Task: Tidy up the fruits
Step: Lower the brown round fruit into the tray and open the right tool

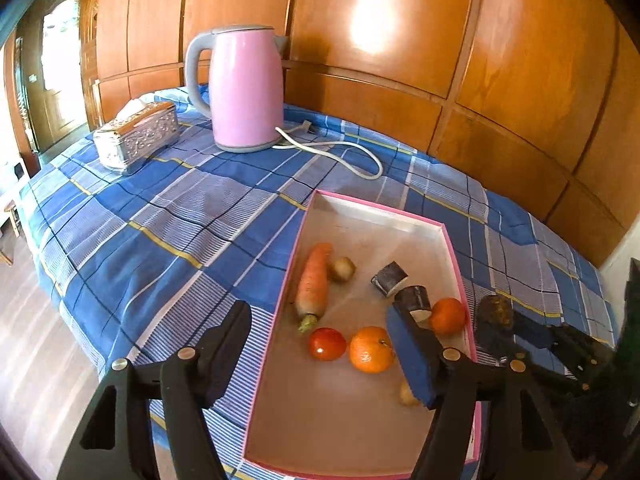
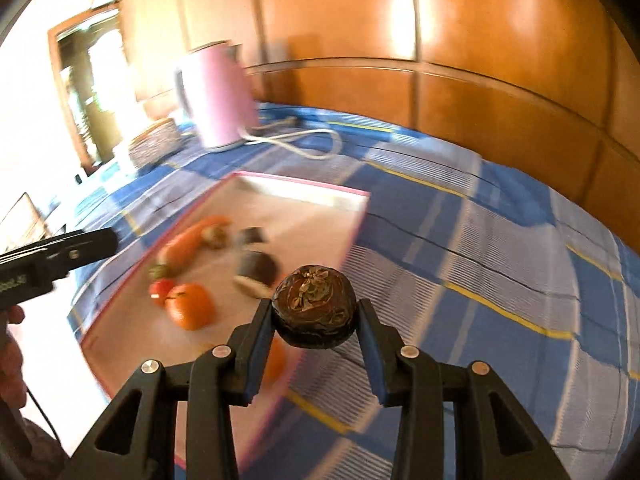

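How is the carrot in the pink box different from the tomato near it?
The carrot is long, tapered and pale orange; the tomato is small, round and glossy red. The carrot lies along the left wall of the pink box with a green stub at its near end; the tomato sits nearer the middle. Both lie loose on the box floor.

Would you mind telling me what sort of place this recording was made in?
Most likely a room in a home: a table under a blue plaid cloth, a pink electric kettle, an ornate silver tissue box, and wood-panelled walls.
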Available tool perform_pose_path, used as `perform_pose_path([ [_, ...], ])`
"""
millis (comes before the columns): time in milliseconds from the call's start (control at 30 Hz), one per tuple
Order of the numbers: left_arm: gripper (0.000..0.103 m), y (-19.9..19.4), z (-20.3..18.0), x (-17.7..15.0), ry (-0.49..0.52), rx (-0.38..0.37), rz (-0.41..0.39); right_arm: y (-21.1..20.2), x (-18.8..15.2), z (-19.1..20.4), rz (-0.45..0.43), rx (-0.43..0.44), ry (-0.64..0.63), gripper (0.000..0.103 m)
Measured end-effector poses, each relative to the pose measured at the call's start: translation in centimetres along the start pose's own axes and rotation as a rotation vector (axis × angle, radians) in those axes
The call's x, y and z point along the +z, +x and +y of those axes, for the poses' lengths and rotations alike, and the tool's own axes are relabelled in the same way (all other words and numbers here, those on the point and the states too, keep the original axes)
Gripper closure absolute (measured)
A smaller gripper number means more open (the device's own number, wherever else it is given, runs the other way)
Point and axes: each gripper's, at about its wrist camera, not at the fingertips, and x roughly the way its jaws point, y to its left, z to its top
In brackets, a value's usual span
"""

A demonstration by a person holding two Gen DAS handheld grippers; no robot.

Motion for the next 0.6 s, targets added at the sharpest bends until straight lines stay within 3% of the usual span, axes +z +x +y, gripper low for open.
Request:
perform_pose_path([
  [400,0.022,-0.5,2.2,0.2,-0.043,0.028,-0.014,4.2,0.9,4.1,0.102,0.020,-0.074,0.061],
  [600,0.017,-1.0,2.6,0.1,-0.053,0.039,-0.030,4.0,0.5,4.9,0.091,0.021,-0.064,0.061],
])
